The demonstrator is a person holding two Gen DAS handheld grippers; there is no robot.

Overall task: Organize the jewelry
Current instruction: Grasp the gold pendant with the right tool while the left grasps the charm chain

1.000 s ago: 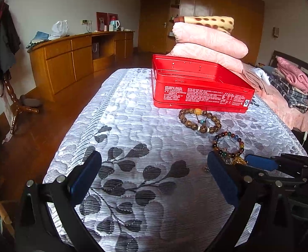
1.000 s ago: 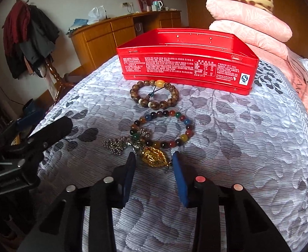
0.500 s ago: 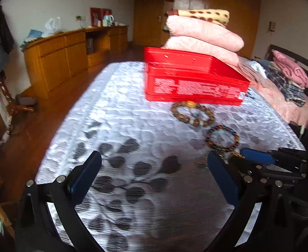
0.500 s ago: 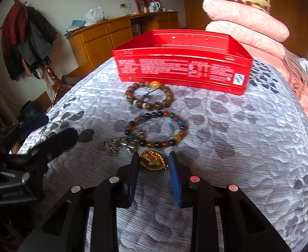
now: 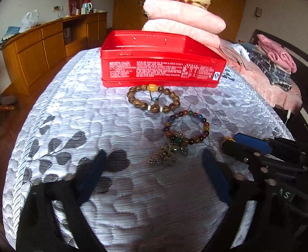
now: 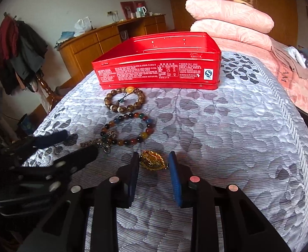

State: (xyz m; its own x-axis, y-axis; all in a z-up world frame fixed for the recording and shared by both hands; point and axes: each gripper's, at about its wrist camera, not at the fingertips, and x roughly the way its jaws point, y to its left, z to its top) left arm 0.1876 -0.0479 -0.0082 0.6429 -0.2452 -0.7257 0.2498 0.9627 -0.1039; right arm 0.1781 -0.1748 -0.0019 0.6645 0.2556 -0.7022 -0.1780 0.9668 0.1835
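Two grippers are low over the quilted bedspread (image 6: 227, 130). Your right gripper (image 6: 152, 164) points toward the red tin (image 6: 158, 71), with its two blue pads on either side of the gold pendant (image 6: 152, 162). The left pad looks to touch the pendant; on the right side a thin gap seems to remain, so you cannot say it is firmly clamped. The pendant lies on the bedspread between the fingers.

Your left gripper (image 5: 154, 166) is spread wide, holding nothing, and its fingers stand on both sides of a dark metal charm cluster (image 5: 168, 153). From the right wrist camera, the left gripper (image 6: 69, 147) comes in from the left, near the charm cluster (image 6: 103, 142).

Just beyond the pendant lies the multicolored bead bracelet (image 6: 128, 129), with the charm cluster at its near left edge. Behind it is the brown wooden bead bracelet (image 6: 123, 100), just beside the front wall of the red tin, which stands without a lid. Behind the tin, pink folded quilts (image 6: 229, 23) are stacked, and a wooden cabinet (image 6: 95, 42) stands along the wall on the left.
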